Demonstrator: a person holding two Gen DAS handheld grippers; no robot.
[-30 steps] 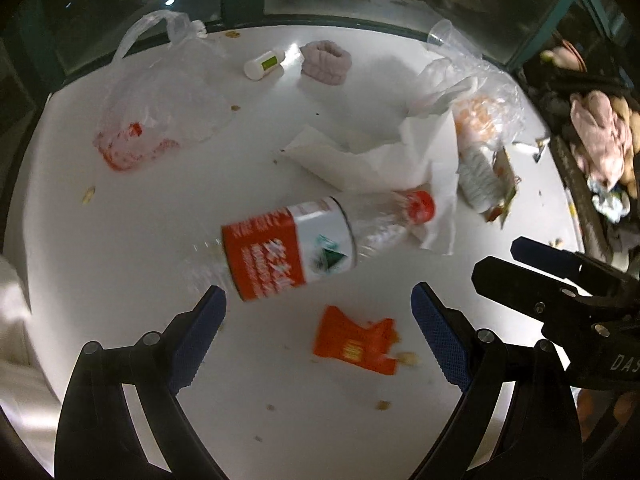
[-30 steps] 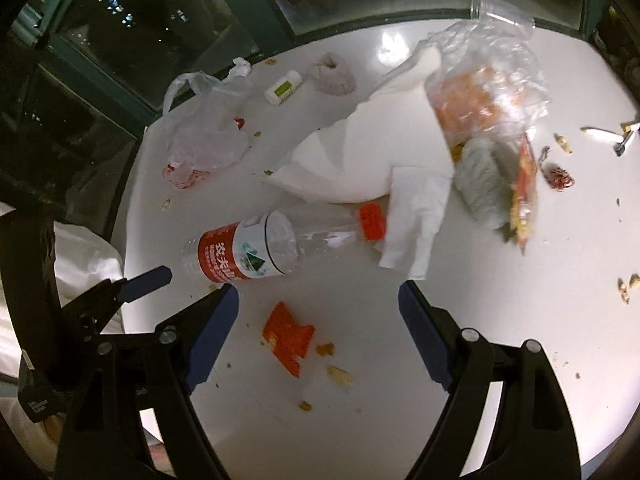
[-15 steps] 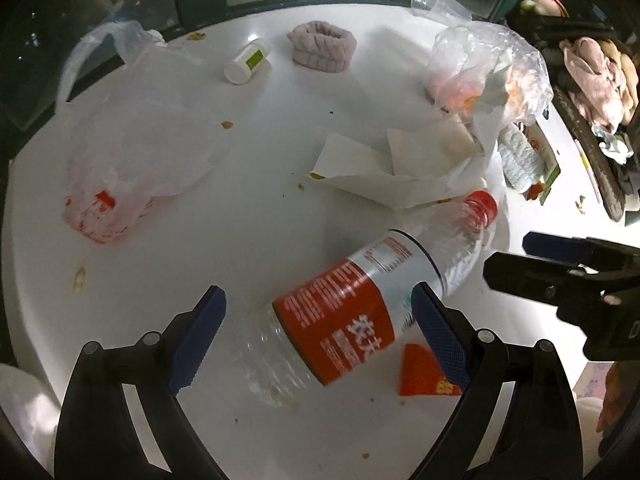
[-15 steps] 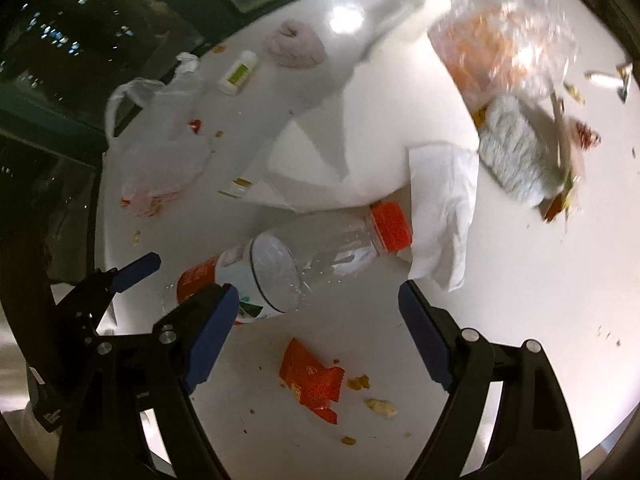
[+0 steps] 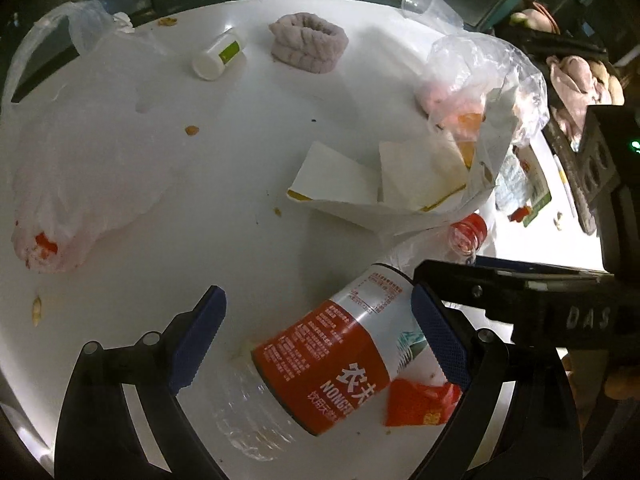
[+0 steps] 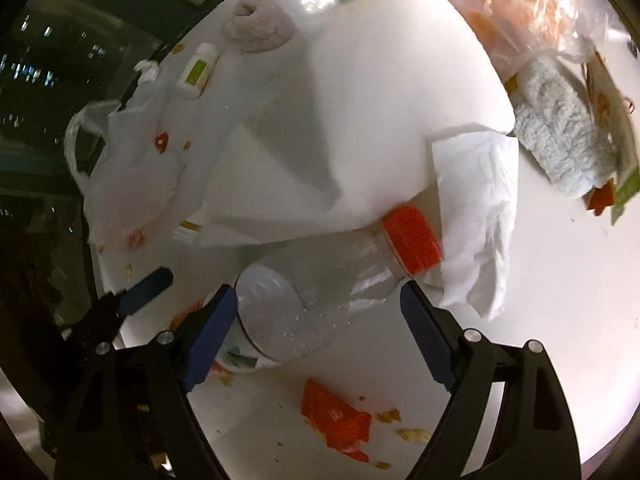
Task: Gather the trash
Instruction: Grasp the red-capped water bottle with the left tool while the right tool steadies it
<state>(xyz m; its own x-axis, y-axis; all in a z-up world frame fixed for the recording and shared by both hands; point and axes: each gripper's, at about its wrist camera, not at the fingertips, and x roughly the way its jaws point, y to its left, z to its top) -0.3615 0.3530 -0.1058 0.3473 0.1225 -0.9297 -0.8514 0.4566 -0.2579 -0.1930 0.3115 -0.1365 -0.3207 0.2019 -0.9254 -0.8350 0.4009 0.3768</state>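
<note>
Left wrist view: left hand-held gripper [image 5: 316,336] wide open, plastic bottle [image 5: 332,348] lying on white bench [image 5: 240,152] between its fingers, cap toward 2 o'clock. Right hand-held gripper [image 6: 320,320] also wide, straddling bottle's clear neck end.

Bottle [image 5: 344,356] lies on table [image 5: 224,208] between left gripper [image 5: 316,340] fingers, cap toward paper sheets [image 5: 384,188]. Wrapper [image 5: 420,402] just beside bottle base. Plastic bag [image 5: 80,160] far left. Pill bottle [image 5: 216,56] and scrunchie [image 5: 308,42] behind. Right gripper [image 6: 316,312] straddles bottle neck.
</note>
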